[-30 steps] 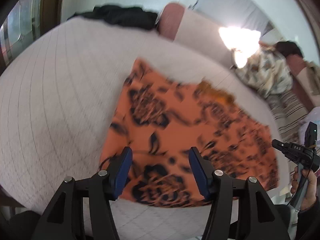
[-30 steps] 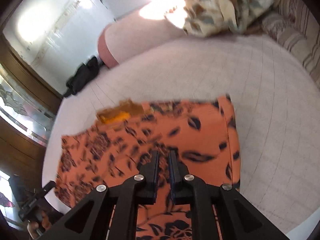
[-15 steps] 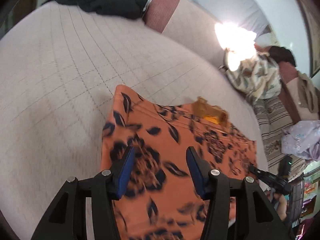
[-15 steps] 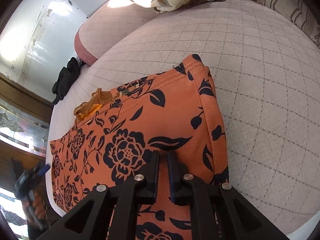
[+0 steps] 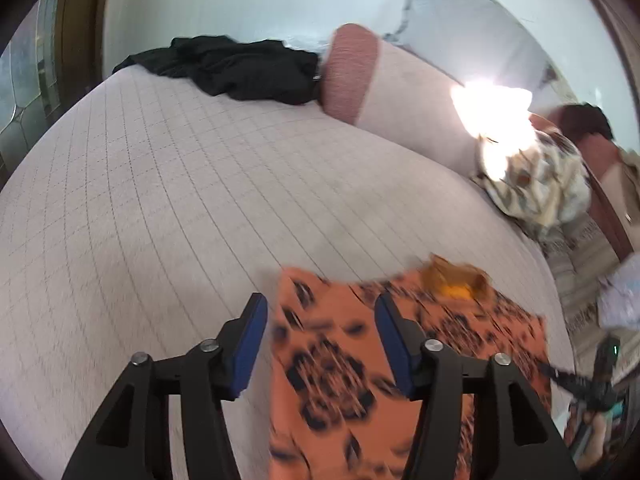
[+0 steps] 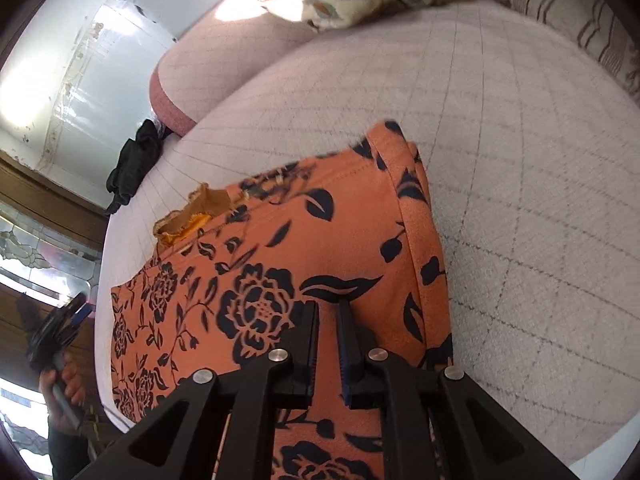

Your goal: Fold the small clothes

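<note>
My left gripper (image 5: 318,334) stood wide open with nothing between its blue pads, over the left edge of the orange flowered garment (image 6: 304,248); that garment lay spread flat on the quilted bed (image 5: 160,184); my right gripper (image 6: 328,316) was nearly closed over the cloth near its right hem, though I could not tell whether it pinched any; a black garment (image 5: 240,66) lay at the bed's far end.
</note>
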